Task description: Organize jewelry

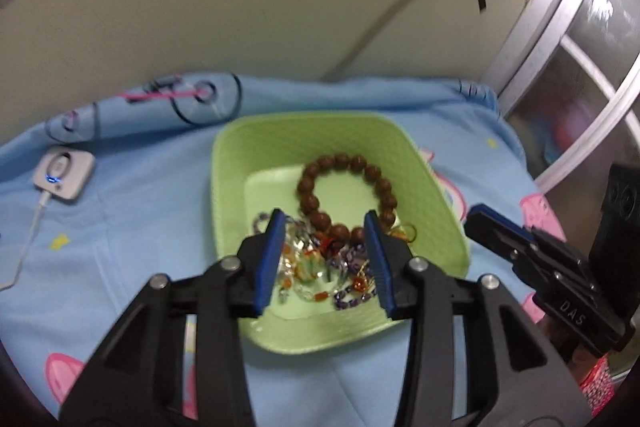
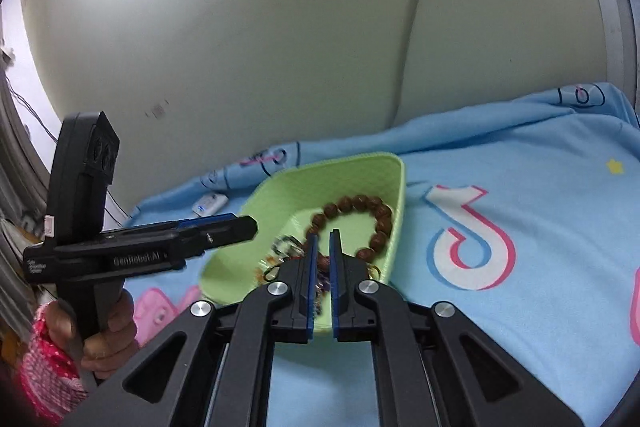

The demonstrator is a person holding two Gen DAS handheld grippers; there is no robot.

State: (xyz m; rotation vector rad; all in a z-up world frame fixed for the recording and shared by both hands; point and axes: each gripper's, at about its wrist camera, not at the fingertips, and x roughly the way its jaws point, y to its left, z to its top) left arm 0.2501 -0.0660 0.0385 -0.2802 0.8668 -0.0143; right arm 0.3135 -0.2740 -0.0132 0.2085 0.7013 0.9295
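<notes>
Green woven tray (image 1: 256,155) holding brown bead bracelet (image 1: 348,187); above it, left gripper (image 1: 325,223) part-open, empty; right gripper (image 2: 323,242) closed, empty.

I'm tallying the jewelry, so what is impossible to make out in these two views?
- Left wrist view: the tangled pile of small chains in the green plastic tray is blurred; pieces can't be counted.
- Right wrist view: the shut right gripper covers that pile.

A home bedroom: cartoon-print blue bedsheet (image 1: 132,227) against a plain wall (image 1: 200,7).
</notes>
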